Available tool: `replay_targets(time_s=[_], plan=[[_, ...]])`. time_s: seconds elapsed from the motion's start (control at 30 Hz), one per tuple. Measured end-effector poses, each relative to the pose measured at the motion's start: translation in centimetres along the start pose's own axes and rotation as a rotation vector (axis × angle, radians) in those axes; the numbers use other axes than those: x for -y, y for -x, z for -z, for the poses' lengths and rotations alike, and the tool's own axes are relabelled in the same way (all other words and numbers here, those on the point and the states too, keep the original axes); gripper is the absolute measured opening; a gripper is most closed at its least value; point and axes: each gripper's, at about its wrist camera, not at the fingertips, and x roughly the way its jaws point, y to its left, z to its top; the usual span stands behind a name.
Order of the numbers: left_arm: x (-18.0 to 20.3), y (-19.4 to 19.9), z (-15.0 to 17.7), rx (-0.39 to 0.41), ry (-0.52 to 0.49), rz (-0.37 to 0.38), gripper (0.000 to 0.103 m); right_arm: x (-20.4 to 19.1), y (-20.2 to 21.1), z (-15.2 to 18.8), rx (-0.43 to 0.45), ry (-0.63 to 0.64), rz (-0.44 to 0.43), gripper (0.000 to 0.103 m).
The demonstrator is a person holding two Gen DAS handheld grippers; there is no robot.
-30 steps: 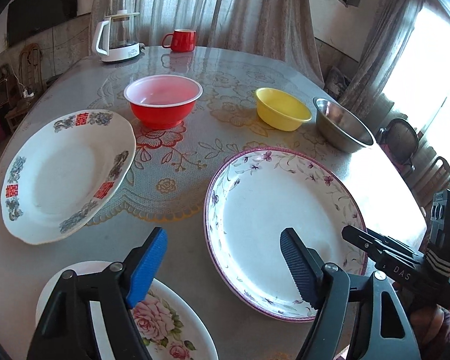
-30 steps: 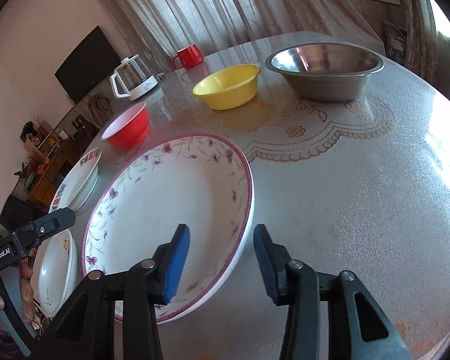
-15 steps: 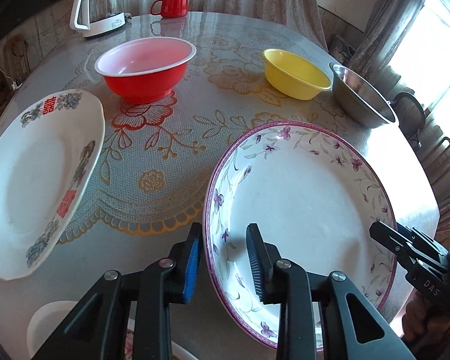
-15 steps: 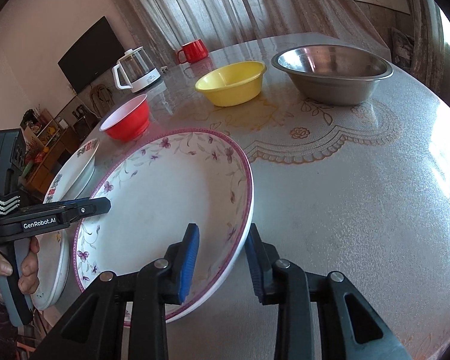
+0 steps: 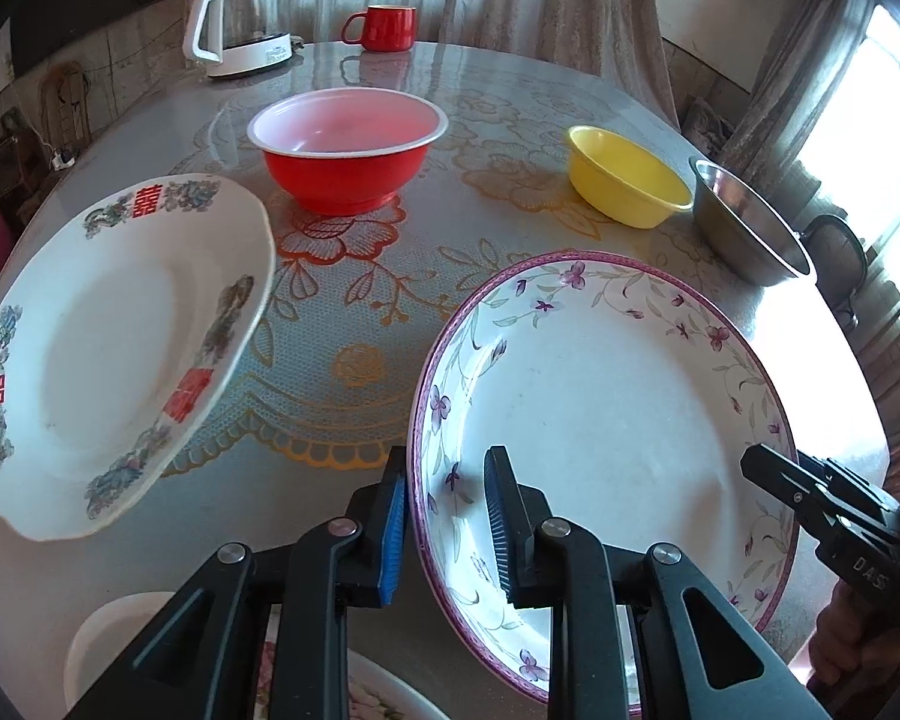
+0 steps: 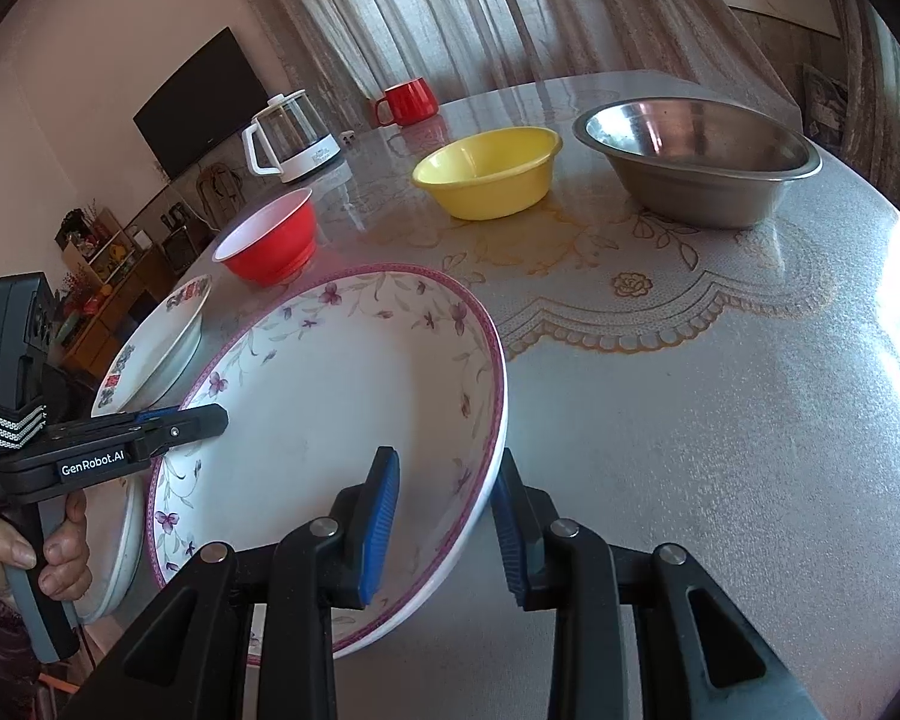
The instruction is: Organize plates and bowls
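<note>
Left gripper (image 5: 444,525): jaws have just been closing, now clamped on the near-left rim of the purple-flowered plate (image 5: 618,420). Right gripper (image 6: 447,531): jaws closing too, clamped on the plate's near-right rim; plate tilted off the table (image 6: 720,420). Beside it: red-lettered plate (image 5: 114,348). Beyond: red bowl (image 5: 348,150), yellow bowl (image 5: 627,183), steel bowl (image 6: 699,159).

Lace-patterned round table (image 5: 510,90), red bowl (image 5: 348,162), yellow bowl (image 5: 627,183), steel bowl (image 6: 699,159), kettle (image 5: 240,24), mug (image 5: 384,27)

We see black plastic grippers (image 5: 444,531) with blue ribbed pads (image 6: 380,525), silver pivot screws (image 5: 555,527), white "GenRobot.AI" lettering (image 6: 92,469).
</note>
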Motion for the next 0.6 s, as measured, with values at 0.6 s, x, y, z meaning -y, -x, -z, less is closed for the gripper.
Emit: replay_targets(time_s=[0.6], plan=[[-3.2, 0.8, -0.6, 0.036, 0.052, -0.101, 0.024, -3.8, -5.4, -4.0, -0.026, 0.105, 0.054, 0.017]])
